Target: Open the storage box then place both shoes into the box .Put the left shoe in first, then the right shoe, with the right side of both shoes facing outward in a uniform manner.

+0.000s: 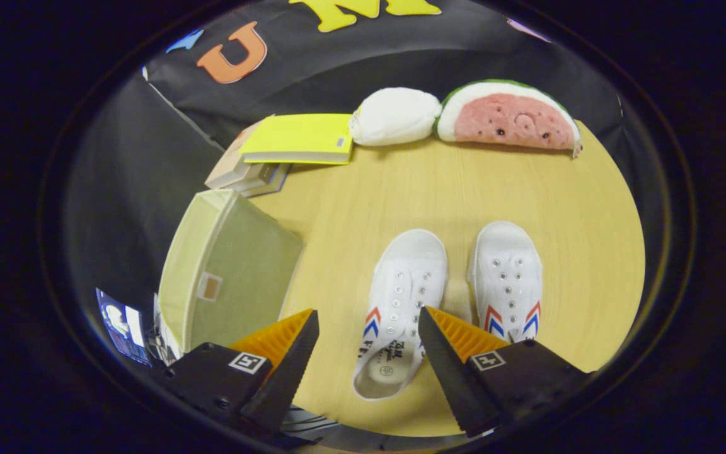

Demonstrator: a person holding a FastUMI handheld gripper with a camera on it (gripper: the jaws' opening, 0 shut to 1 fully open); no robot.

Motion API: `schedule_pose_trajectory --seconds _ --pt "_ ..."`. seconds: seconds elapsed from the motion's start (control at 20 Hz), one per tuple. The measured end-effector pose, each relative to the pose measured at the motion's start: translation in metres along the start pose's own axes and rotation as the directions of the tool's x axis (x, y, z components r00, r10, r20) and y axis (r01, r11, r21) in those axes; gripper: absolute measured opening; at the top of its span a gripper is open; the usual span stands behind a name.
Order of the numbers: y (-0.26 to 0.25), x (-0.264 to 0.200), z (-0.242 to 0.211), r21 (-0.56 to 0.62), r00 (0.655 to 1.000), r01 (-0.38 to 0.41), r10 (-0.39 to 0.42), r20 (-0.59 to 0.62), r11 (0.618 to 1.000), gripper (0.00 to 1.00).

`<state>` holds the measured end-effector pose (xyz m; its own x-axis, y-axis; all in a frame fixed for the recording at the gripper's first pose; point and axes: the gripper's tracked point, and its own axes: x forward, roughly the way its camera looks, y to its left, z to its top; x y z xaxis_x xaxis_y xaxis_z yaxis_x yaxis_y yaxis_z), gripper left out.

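Gripper view: my hand-held gripper (368,328) hangs open above the left shoe (401,302); right shoe (508,277) beside it, storage box (237,265) on its other side.

Spread fingers (368,328) above left shoe (401,302)

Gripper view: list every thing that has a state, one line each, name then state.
gripper: open, fingers spread, holding nothing.
left shoe: upright on the table, lying between the fingers, ungrasped.
right shoe: upright beside the left shoe, apart from it, heel hidden behind one finger.
storage box: standing beside the shoes, no shoe in it; whether it is open cannot be told.
books: closed, stacked.
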<state>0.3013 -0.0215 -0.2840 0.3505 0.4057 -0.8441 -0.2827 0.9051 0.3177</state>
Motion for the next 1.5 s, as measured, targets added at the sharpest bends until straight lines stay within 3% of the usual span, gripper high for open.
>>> schedule_pose_trajectory --seconds 0.2,0.45,0.65,0.9,1.15,1.5 --pt "-0.034 0.026 -0.023 0.001 0.987 0.046 -0.045 -0.153 0.999 0.96" --pt "-0.044 0.052 -0.033 0.021 0.961 0.036 -0.029 -0.275 0.999 0.61" --pt "-0.045 0.063 -0.032 0.03 0.961 0.002 0.007 -0.277 1.0 0.28" --pt "-0.046 0.058 -0.034 0.163 0.958 -0.066 0.108 -0.267 0.984 0.11" --pt "-0.034 0.042 -0.034 0.278 0.958 -0.137 0.198 -0.206 0.951 0.07" --pt "0.003 -0.026 -0.035 0.232 0.98 -0.078 0.117 -0.163 0.97 0.07"
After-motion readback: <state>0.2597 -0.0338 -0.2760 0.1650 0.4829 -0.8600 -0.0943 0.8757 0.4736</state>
